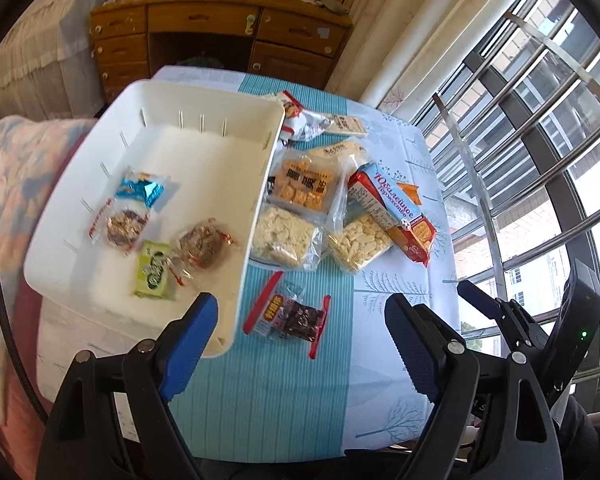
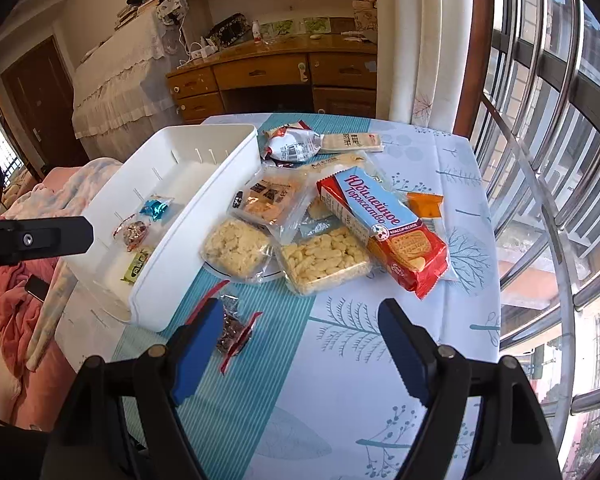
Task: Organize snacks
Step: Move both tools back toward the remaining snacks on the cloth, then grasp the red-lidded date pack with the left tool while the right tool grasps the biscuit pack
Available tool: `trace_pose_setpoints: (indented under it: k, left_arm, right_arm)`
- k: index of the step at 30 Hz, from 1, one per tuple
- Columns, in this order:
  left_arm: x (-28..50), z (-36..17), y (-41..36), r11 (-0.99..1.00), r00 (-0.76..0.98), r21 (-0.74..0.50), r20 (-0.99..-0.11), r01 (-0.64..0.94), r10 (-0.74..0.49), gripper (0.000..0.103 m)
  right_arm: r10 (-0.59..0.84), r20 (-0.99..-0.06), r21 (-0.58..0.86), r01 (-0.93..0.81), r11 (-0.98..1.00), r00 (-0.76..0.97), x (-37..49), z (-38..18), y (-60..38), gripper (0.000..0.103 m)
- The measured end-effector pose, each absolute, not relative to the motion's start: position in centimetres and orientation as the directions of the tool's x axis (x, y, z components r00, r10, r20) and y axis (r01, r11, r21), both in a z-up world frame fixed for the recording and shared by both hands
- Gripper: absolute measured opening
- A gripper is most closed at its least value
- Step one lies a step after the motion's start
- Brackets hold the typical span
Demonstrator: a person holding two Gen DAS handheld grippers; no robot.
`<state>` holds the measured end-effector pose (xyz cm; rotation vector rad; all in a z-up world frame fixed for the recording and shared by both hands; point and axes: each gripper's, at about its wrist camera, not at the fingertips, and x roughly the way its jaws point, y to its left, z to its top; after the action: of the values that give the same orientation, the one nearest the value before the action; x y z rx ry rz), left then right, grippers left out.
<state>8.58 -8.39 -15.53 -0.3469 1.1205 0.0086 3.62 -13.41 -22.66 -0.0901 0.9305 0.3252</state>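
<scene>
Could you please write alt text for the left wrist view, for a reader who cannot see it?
An open tool hovers over a small dark snack packet on the table. A white bin at left holds four small snacks; bigger packets lie at right.

Both wrist views high over the near table edge (image 1: pixel 284 420), facing forward, perhaps equally close.

Home bedroom: bed (image 2: pixel 16 300), wooden desk (image 2: pixel 276 76)

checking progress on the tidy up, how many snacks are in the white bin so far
4 in the white bin: blue-foil candy, round clear-wrapped cookie, second cookie, green packet. Nothing else shows on the visible bin floor.
</scene>
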Motion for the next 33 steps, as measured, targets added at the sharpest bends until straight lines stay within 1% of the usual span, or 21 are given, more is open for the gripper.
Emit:
trace_pose_setpoints:
  k: [5, 12, 18, 21, 28, 33]
  left_arm:
    - [8.6, -18.0, -9.2, 0.93, 0.382, -0.278, -0.908, -0.242, -0.172, 0.085]
    - [8.3, -21.7, -9.3, 0.877, 0.294, -0.313, -0.932, -0.365, -0.21, 0.085]
    - [8.4, -24.8, -9.5, 0.799, 0.244, -0.374, -0.926, -0.471, -0.289, 0.085]
    - [8.6, -26.4, -10.1, 0.775, 0.22, -0.372, -0.928, -0.512, -0.3, 0.085]
    - [9.3, -29.0, -10.5, 0.693, 0.213, -0.383, -0.923, -0.611, -0.322, 0.085]
    - [10.3, -30.2, -10.3, 0.628, 0.223, -0.376, -0.924, -0.682, -0.311, 0.085]
  right_arm:
    - [0.227, -0.812, 0.061, -0.31, 0.949, 0.537, 4.5, -23.5, -14.6, 0.08]
    - [0.2, -0.824, 0.034, -0.306, 0.952, 0.53, 6.3, -24.5, -15.8, 0.08]
    - [0.165, -0.818, -0.017, -0.31, 0.95, 0.551, 8.1, -25.0, -16.2, 0.08]
    - [0.154, -0.816, -0.049, -0.332, 0.942, 0.557, 8.9, -25.2, -16.1, 0.08]
    - [0.128, -0.804, -0.119, -0.368, 0.922, 0.58, 10.7, -25.6, -15.7, 0.08]
    - [0.102, -0.804, -0.17, -0.39, 0.905, 0.586, 12.1, -26.1, -15.4, 0.08]
